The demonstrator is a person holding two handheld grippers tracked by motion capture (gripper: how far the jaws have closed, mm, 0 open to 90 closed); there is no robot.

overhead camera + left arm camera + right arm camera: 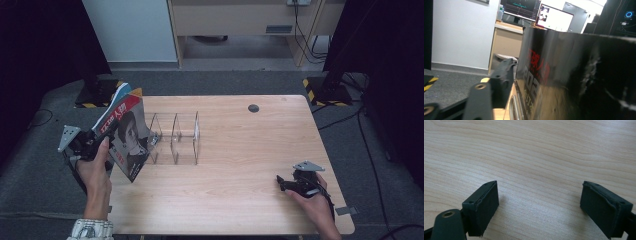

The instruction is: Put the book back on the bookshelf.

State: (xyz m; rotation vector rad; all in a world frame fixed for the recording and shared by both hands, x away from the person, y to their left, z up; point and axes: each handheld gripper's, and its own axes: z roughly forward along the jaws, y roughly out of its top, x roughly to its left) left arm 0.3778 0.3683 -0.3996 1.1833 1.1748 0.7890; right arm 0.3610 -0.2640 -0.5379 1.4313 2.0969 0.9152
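The left gripper is black, with a grey three-cornered plate on its outer end. The left hand shows a knitted cuff in white with a dark pattern at the wrist. In the left gripper view, one black finger has a brass-coloured ring at its joint. The right gripper is black too – a grey plate on top and a black cable behind. Its fingers are blocky black pads with small screws, and one brass ring shows at the arm.
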